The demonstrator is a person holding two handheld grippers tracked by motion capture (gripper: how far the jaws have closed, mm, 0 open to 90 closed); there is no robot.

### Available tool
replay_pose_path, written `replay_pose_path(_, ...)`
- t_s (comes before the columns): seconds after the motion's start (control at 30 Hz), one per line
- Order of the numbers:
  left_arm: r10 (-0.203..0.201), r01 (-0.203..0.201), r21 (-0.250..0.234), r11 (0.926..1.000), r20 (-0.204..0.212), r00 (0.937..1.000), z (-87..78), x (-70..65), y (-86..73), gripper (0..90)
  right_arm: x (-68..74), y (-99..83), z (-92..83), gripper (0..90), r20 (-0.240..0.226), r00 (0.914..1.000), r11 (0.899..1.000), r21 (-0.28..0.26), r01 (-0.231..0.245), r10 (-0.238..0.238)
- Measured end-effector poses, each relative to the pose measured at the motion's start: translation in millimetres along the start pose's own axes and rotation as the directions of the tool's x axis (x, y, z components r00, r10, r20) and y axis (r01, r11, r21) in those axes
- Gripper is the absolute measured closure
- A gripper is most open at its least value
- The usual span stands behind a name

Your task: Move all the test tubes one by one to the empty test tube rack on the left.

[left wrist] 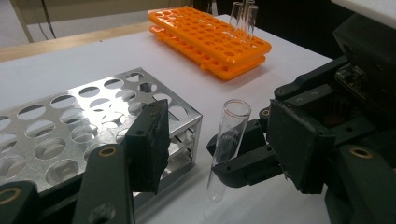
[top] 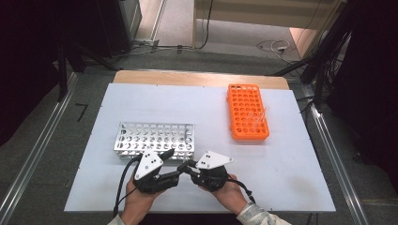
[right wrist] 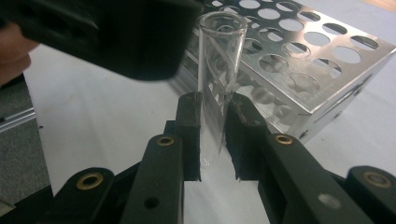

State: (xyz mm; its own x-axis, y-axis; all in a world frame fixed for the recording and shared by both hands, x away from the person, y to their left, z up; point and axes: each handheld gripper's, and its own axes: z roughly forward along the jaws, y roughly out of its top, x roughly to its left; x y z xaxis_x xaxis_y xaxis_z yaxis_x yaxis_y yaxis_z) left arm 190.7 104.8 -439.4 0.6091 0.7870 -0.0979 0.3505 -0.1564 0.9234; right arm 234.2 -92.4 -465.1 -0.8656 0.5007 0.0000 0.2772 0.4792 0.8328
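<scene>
The right gripper (right wrist: 212, 135) clamps a glass test tube (left wrist: 228, 144) upright, near the steel rack (top: 155, 139)'s front edge; the left gripper (left wrist: 219, 144), half-open, straddles it, holding nothing; tube at its twelve o'clock.

My left gripper (top: 174, 165) and right gripper (top: 187, 167) are matte black, each topped at twelve o'clock by a grey three-cornered plate (top: 149, 163) with dark dots; brass-ringed screws (right wrist: 165, 140) stud the jaws, black cables (top: 123, 180) trail, pale sleeves (top: 256, 217).

On the worktop (top: 141, 98) the metal rack (top: 155, 138) sits near-left, the plastic rack (top: 248, 111) far-right with tubes (top: 261, 116) in its near-right corner — a test tube (left wrist: 227, 148) just beside the metal rack's near edge.
</scene>
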Motion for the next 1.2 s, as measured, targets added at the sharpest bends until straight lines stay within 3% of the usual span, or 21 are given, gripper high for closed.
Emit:
replay_pose_path(0.17,0.019,-0.019,0.005,0.9998,0.01,0.9998,1.9,-1.4,-1.3,54.2,3.7,1.1,2.7,73.5,-0.013,0.9999,1.0,0.001,0.004,-0.004)
replay_pose_path(0.47,0.04,-0.04,0.02,0.999,0.031,0.9987,4.8,-4.0,-3.6,63.5,7.1,4.3,3.4,73.5,-0.025,0.9997,1.0,-0.008,-0.001,0.001)
replay_pose_path(0.67,0.04,-0.04,0.02,0.999,0.014,0.9991,4.5,-3.3,-4.0,72.5,7.4,4.6,3.0,73.5,-0.028,0.9996,1.0,-0.008,-0.002,0.002)
replay_pose_path(0.93,0.031,-0.031,0.018,0.9994,0.007,0.9995,3.5,-2.0,-3.8,74.8,7.2,5.1,2.7,72.2,-0.037,0.9993,1.0,-0.005,-0.008,0.008)
replay_pose_path(0.97,0.03,-0.03,0.016,0.9994,0.007,0.9995,3.3,-1.8,-3.6,75.0,6.8,5.4,2.5,62.7,-0.046,0.9989,1.0,-0.008,-0.006,0.006)
replay_pose_path(1.2,0.006,-0.006,0.009,0.9999,-0.006,1.0,-3.8,5.1,-0.5,75.1,4.3,6.3,-4.6,46.1,-0.057,0.9983,1.0,-0.014,-0.015,0.014)
